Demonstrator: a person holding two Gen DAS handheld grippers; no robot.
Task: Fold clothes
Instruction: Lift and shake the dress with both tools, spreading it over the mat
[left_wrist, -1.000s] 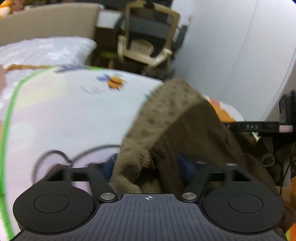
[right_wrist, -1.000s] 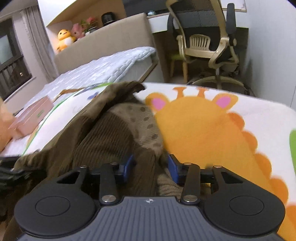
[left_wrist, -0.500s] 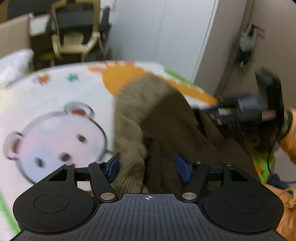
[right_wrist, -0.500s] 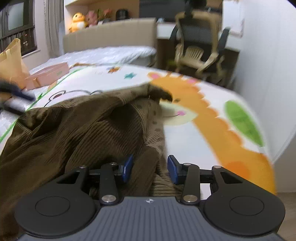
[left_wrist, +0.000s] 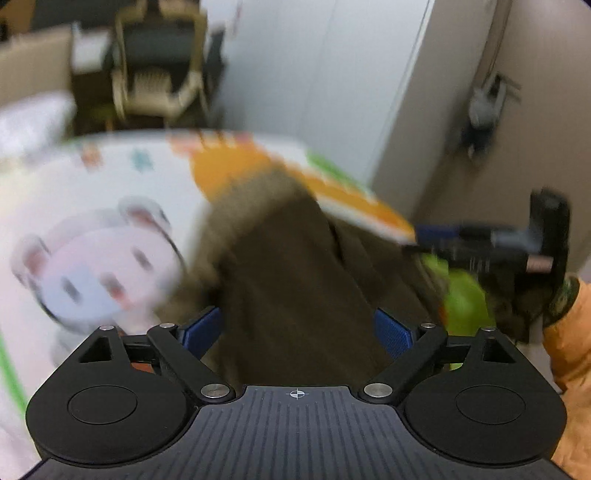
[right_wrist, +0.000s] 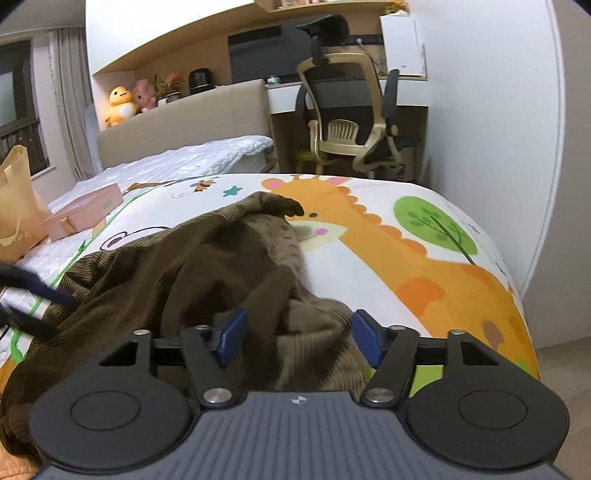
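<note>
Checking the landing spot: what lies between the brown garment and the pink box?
In the right wrist view, only bare printed blanket separates the garment from the box.

Both wrist views look low and close along their tongs, sharing the brown garment (right_wrist: 192, 266)

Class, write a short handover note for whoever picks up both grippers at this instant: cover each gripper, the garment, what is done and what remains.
Left gripper: jaws open, brown garment lying between the fingers, not pinched.
Right gripper: jaws open too, a ribbed edge of the garment bunched between its fingers.
The garment lies crumpled on the cartoon-print blanket at the near end of the bed, spotted lining showing.
Done: the garment is laid on the blanket. No neat fold is visible.
Left: spread it flat, then fold it.
</note>
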